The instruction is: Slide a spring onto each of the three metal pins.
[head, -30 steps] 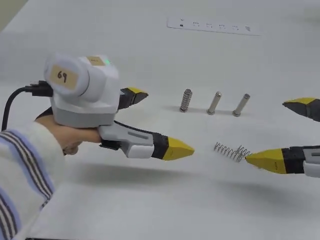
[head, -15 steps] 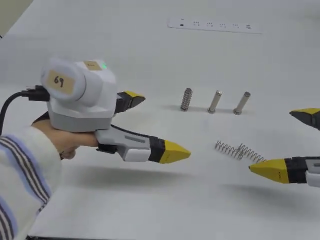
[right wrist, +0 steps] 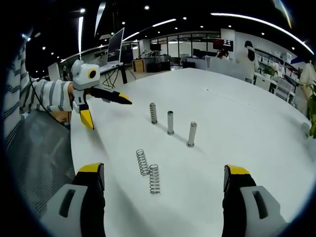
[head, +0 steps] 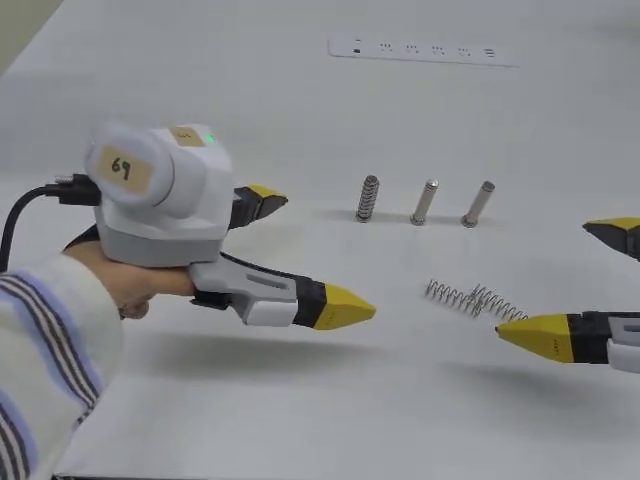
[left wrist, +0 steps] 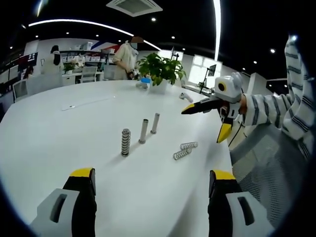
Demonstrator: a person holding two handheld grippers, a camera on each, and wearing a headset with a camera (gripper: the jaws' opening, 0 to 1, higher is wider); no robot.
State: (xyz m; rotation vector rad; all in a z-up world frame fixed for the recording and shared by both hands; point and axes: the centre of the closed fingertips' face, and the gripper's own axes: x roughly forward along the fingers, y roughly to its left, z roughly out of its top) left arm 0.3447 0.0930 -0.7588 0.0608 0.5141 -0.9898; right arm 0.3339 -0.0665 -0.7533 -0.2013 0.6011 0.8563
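Seeing two loose springs lying before the bare pins, I had the left gripper and right gripper both open, empty. Best, I judged, was pinching one spring lightly near its end.

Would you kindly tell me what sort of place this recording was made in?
Likely an open-plan office: a large white table with a power strip, a potted plant, and a monitor under recessed ceiling lights.
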